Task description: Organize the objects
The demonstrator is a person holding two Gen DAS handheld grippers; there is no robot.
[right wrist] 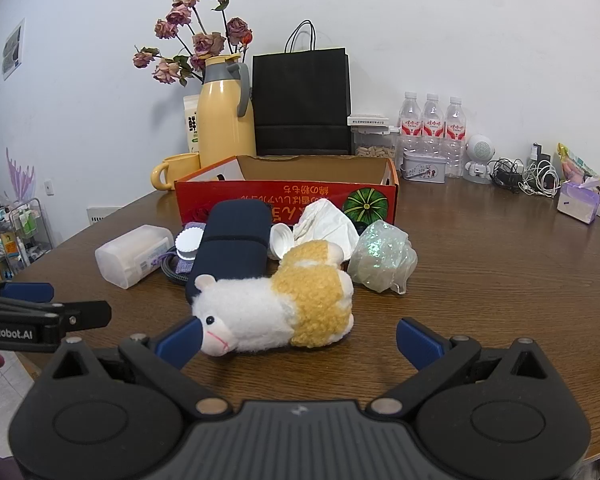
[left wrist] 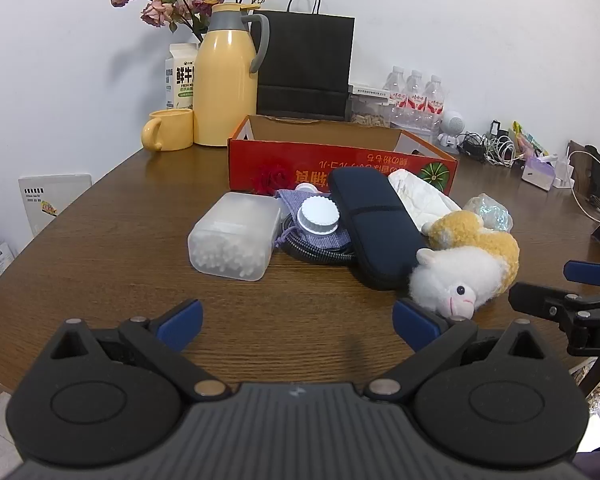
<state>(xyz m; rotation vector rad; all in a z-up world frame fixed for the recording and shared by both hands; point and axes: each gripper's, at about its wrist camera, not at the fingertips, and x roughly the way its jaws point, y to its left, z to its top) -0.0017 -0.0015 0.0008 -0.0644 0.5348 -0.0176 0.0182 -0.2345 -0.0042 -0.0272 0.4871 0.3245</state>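
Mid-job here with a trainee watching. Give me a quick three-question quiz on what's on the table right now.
1. True or false: the right hand-held gripper is shut on the plush toy.
2. Which item lies nearest the plush toy's head? A) navy zip case B) yellow mug C) water bottles
3. Fill in: the red cardboard box behind the pile stands open at the top, and as far as the views show its inside is ____.

Key
1. False: its jaws are wide open, and the toy lies on the table just ahead of them.
2. A
3. Empty, though the near wall hides its floor. The left hand-held gripper is also open.
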